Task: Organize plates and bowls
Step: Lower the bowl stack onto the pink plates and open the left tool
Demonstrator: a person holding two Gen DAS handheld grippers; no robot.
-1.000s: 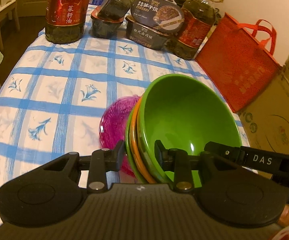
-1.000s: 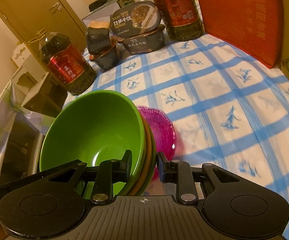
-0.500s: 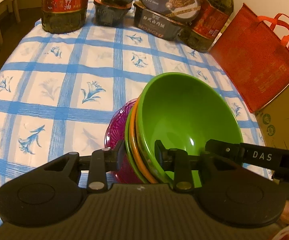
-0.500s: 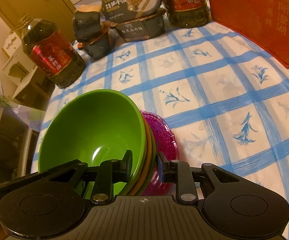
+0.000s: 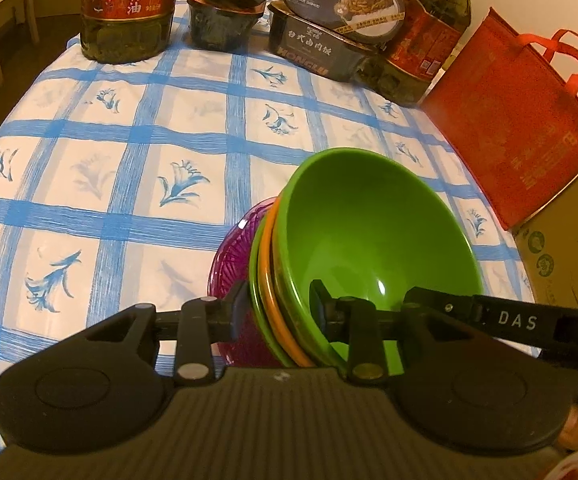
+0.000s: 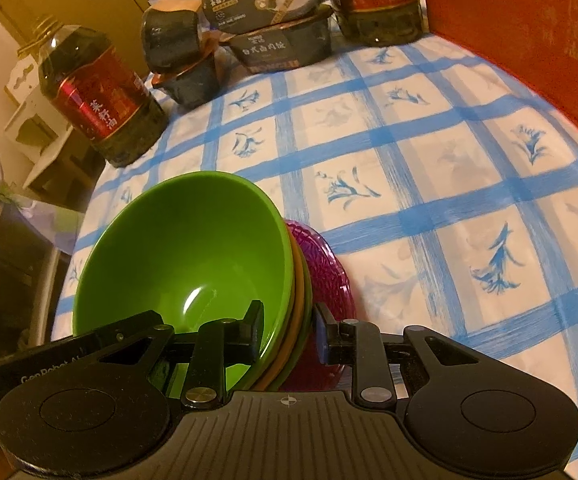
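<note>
A nested stack of bowls, green [image 5: 373, 240] on top, orange [image 5: 267, 280] and another green below, sits on a magenta ribbed plate [image 5: 229, 264]. My left gripper [image 5: 279, 312] is shut on the stack's rim from one side. My right gripper [image 6: 289, 330] is shut on the rim from the opposite side, its arm showing in the left wrist view [image 5: 517, 320]. The green bowl [image 6: 189, 256] and the magenta plate [image 6: 325, 276] also show in the right wrist view. The stack is held tilted over the blue-checked tablecloth [image 5: 129, 160].
At the table's far end stand an oil bottle [image 5: 127, 4], dark food containers [image 5: 225, 12], boxed meals [image 5: 329, 20] and a second oil bottle [image 5: 425, 40]. A red bag [image 5: 517, 120] and a cardboard box [image 5: 569, 248] line the right edge.
Both grippers have moved the held stack forward over the table, toward the bottles and boxes. The grip has not changed.
</note>
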